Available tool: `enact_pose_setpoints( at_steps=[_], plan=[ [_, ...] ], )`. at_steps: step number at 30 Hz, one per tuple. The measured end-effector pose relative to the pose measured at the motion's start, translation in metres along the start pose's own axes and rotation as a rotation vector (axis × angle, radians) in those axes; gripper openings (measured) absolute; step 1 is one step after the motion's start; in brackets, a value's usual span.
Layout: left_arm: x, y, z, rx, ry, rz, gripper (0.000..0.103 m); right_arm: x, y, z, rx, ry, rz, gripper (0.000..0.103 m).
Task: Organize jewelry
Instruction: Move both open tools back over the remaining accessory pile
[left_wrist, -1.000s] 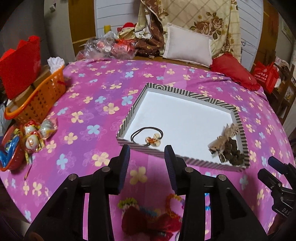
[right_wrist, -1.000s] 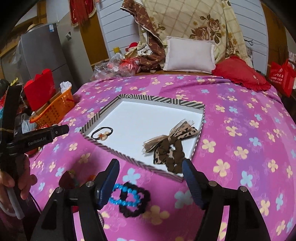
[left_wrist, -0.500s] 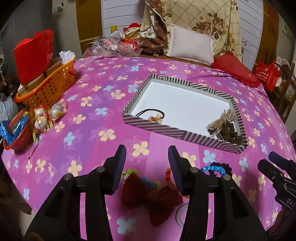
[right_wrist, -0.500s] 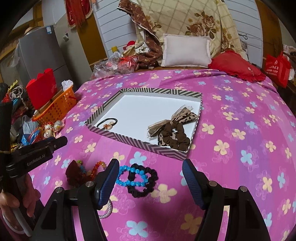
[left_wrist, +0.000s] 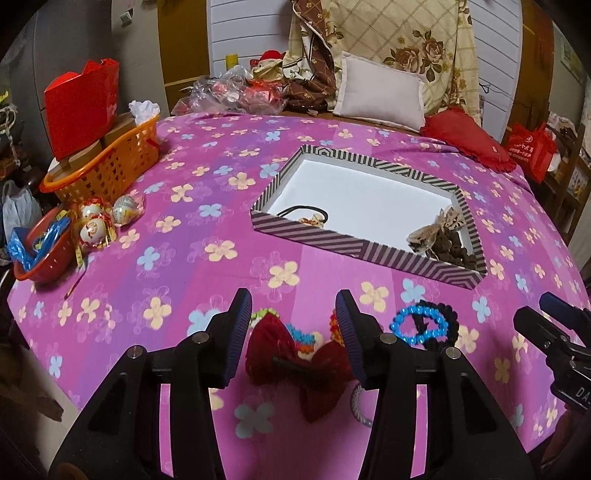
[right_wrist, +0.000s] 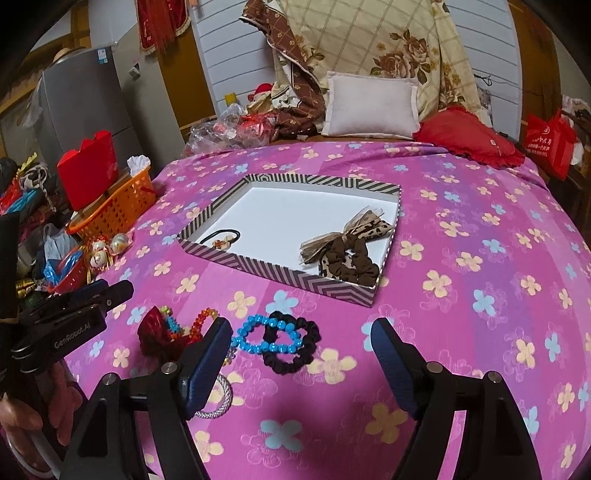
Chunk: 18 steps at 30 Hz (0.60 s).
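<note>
Left wrist view: the left gripper (left_wrist: 293, 328) hangs with its jaws spread and nothing pinched, having just been opening; the red bow (left_wrist: 295, 360) lies on the pink flowered cloth (left_wrist: 184, 221) in line between the two fingers, on the near side of the striped box (left_wrist: 369, 251), well apart from it. It looks like soft, light velvet that would crush rather than slip; the narrow dark knot at its middle seems the surest place to take it, since the lobes would fold. Bright beaded strands peek from under it and could snag. Right of the bow lie a blue bead bracelet (left_wrist: 419, 326) and a black scrunchie (left_wrist: 448, 325), overlapping.

Right wrist view: the right gripper (right_wrist: 299, 360) also stands spread and empty, its jaws having just widened. Blue bracelet and black scrunchie lie between the box's near wall and the gripper, just ahead of the fingers. The bracelet's beads look hard and rounded, likely to roll in the pads; the scrunchie is gathered cloth and should grip easily anywhere on its ring. Inside the box rest a leopard scrunchie (right_wrist: 347, 258) at the near right corner and a black hair tie (right_wrist: 221, 236) at the left. A silver elastic ring (right_wrist: 221, 400) lies partly hidden behind the left finger.
</note>
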<state>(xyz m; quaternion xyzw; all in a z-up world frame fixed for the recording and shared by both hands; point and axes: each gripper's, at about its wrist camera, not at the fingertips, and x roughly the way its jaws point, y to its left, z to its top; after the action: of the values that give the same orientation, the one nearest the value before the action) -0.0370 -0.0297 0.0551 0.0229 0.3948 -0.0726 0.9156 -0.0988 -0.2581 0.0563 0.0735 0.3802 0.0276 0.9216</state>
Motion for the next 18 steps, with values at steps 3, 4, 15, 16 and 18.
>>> enact_pose_setpoints(
  at_steps=[3, 4, 15, 16, 18],
  plan=[
    [-0.003, -0.001, -0.006, 0.004, 0.000, 0.004, 0.047, -0.002, 0.001, -0.003, -0.004, -0.001, -0.002, 0.076],
    [-0.003, -0.002, -0.008, 0.006, 0.001, 0.005, 0.047, -0.003, 0.001, -0.004, -0.007, -0.001, -0.003, 0.076],
    [-0.005, 0.001, -0.027, 0.008, 0.023, 0.015, 0.047, -0.006, 0.006, -0.016, -0.030, 0.011, -0.007, 0.076],
    [-0.005, 0.002, -0.029, 0.008, 0.026, 0.016, 0.047, -0.006, 0.007, -0.017, -0.034, 0.014, -0.008, 0.076],
    [-0.005, 0.003, -0.031, 0.007, 0.030, 0.016, 0.047, -0.005, 0.009, -0.019, -0.039, 0.018, -0.007, 0.076]
  ],
)
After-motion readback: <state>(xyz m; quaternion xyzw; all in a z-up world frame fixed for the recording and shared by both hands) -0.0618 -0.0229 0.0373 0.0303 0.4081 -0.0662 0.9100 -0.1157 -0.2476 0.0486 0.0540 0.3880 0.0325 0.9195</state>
